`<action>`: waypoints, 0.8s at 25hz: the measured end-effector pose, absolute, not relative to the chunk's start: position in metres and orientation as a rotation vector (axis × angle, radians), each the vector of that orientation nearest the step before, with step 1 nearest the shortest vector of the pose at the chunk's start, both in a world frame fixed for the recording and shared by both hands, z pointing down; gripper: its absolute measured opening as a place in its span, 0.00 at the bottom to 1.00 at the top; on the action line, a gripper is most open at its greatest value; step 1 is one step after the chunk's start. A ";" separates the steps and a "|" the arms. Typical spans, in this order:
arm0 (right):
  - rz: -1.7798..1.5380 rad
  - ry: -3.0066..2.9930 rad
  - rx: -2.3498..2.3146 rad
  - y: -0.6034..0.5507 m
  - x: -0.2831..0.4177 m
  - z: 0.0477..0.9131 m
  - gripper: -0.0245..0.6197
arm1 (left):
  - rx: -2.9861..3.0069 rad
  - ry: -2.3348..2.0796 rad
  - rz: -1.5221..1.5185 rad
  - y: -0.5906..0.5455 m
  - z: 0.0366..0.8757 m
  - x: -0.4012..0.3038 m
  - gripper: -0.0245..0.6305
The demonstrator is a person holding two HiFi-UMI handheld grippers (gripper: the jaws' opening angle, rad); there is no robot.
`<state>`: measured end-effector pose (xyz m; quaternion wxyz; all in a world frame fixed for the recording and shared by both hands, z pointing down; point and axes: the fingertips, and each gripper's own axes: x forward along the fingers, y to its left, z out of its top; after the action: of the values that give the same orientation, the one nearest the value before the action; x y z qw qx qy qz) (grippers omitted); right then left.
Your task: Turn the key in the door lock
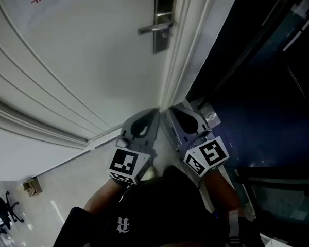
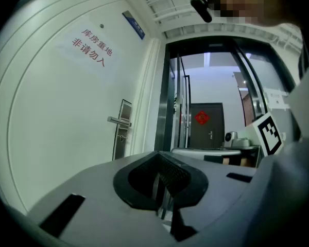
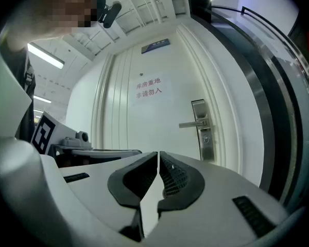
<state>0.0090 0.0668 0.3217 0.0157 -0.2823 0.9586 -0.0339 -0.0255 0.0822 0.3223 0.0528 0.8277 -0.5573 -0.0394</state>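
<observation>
Both tongs were closed and empty, with the left gripper (image 1: 152, 116) and right gripper (image 1: 175, 115) low at centre frame, well apart from the door lock (image 1: 164, 22) at top centre. I couldn't make out the key; I expected small, stiff, slippery metal — best pinched across its flat head.

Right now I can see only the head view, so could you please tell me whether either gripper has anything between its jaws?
Observer: No. The left gripper view shows the left gripper with its jaws together on nothing.
Operator: Thank you. And the right one?
Observer: The right gripper is shut and empty too. It points toward the door handle and is not touching it.
Operator: Is a key in the lock?
Observer: A round keyhole sits just below the handle on the lock plate. It is too small to tell whether a key is in it.
</observation>
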 end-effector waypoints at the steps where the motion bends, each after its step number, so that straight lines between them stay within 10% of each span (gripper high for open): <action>1: -0.106 2.982 -0.878 0.060 0.008 0.322 0.06 | 2.514 -1.694 -0.121 0.077 0.322 -0.027 0.05; 20: 0.095 3.064 -0.815 -0.122 -0.029 0.313 0.06 | 2.382 -1.832 -0.103 -0.060 0.323 -0.053 0.05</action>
<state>-0.0288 -0.1224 0.3126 -0.0151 -0.2571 0.9658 0.0301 -0.0528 -0.0603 0.3232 0.0674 0.7903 -0.6080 -0.0342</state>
